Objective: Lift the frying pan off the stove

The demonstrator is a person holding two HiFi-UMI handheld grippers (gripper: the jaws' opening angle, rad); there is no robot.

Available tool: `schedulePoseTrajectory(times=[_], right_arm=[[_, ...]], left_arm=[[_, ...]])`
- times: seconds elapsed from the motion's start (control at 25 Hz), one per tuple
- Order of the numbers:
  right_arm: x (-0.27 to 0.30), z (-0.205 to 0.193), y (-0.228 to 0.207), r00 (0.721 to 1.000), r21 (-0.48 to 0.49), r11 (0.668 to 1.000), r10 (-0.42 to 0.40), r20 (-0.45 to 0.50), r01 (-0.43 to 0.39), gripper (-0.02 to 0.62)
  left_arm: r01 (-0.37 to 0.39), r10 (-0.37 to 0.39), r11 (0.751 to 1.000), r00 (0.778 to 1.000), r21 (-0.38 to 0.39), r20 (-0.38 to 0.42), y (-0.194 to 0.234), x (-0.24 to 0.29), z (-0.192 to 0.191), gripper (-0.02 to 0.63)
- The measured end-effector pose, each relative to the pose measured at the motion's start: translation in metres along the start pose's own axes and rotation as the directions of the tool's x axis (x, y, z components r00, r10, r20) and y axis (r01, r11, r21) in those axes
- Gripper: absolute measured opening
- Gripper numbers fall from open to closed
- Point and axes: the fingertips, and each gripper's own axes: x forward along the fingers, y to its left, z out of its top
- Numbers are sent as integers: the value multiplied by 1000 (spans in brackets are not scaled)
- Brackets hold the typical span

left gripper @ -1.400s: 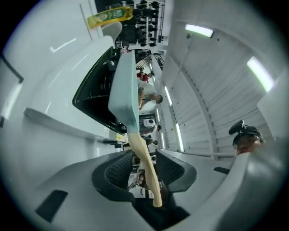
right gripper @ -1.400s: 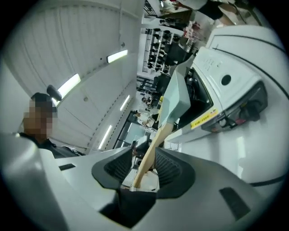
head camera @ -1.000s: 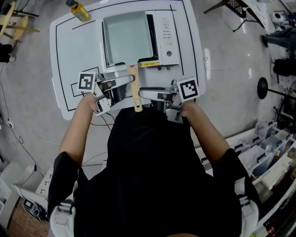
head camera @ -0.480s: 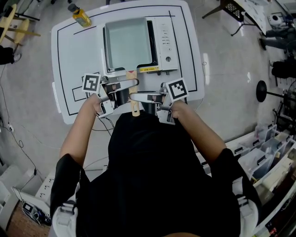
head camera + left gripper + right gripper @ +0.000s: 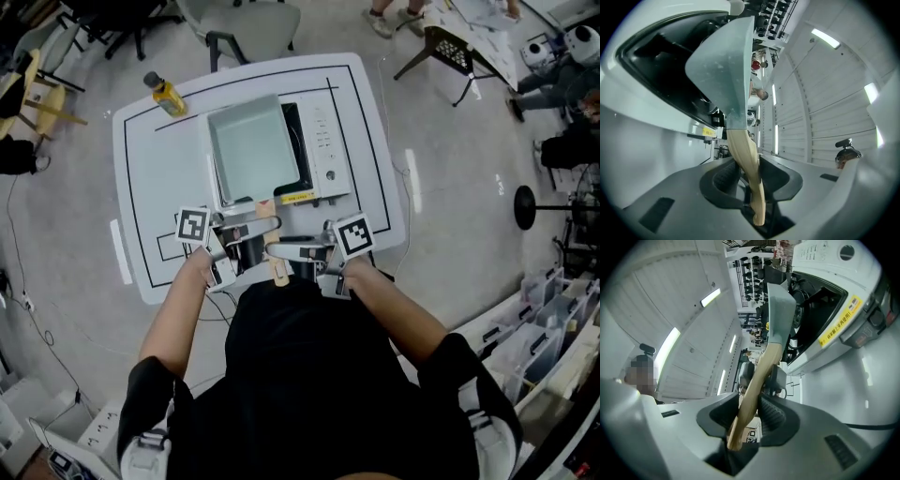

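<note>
A pale green rectangular frying pan [image 5: 248, 150] sits over the white stove [image 5: 323, 155] on the white table [image 5: 150, 187]. Its wooden handle [image 5: 275, 255] points toward me. My left gripper [image 5: 262, 225] reaches in from the left and my right gripper [image 5: 281, 249] from the right, a little nearer the handle's end. Both sets of jaws are closing with the handle between them. In the left gripper view the handle [image 5: 749, 164] lies against both pads of the left gripper [image 5: 745, 173]. The right gripper [image 5: 750, 413] likewise pinches the handle [image 5: 752, 390].
A yellow bottle [image 5: 167, 94] stands at the table's far left corner. Chairs [image 5: 239, 23] stand beyond the table, and a black stand [image 5: 525, 202] is on the floor to the right. Storage bins [image 5: 544, 309] line the lower right.
Both grippers' jaws have narrowed onto the wooden handle. The head view has drawn back, so the table and stove look smaller and further off.
</note>
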Motion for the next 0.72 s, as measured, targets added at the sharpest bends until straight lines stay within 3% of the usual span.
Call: schedulePoseTrajectory(times=[0.24,0.72], right_arm=[[1,-21,36,1000,-3,1000,21,8,-21,137],[20,44,157,995,-207,977,73,73,-56,144]], left_arm=[[-21,21,1000,1000,8,4,-34,-2,-30,126],[22,-21,982,1000,189,-8,-177,17,6,127]])
